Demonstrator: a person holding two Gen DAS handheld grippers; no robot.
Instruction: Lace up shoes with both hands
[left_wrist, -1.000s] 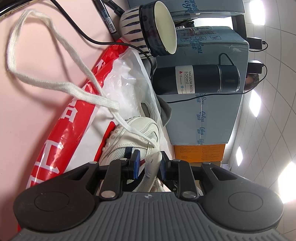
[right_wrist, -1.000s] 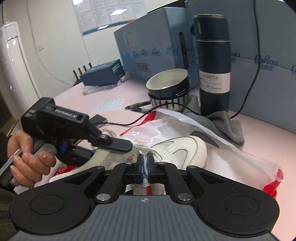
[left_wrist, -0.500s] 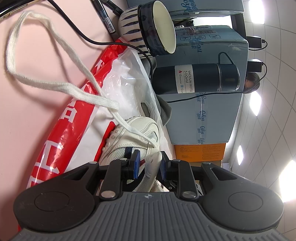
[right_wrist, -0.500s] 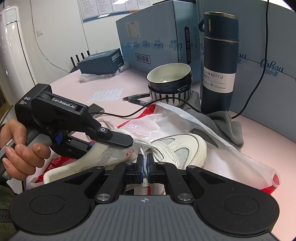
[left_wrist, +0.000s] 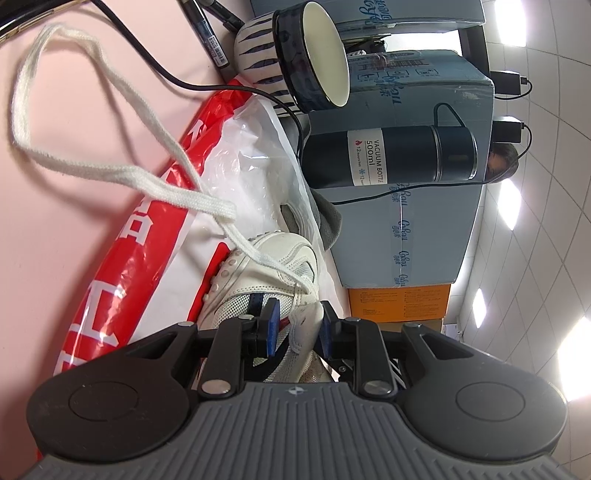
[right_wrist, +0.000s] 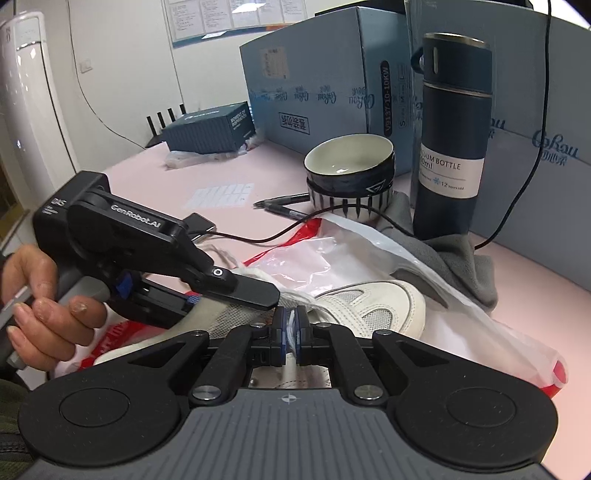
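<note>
The right gripper (right_wrist: 290, 325) pinches the flat white shoelace (left_wrist: 122, 173). Just beyond it, the left gripper (left_wrist: 297, 326) clamps the white mesh sneaker (right_wrist: 373, 306), probably steadying it on the red-and-white plastic bag (right_wrist: 369, 254) for threading.

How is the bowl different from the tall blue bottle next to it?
The bowl is short and wide; the bottle is tall and narrow. The bowl is open on top, showing a pale inside, while the bottle is closed with a lid. The bowl sits on a second, striped bowl; the bottle stands beside a grey cloth. The bottle carries a white label, the bowl none. Both are dark blue outside and stand upright on the pink table.
</note>
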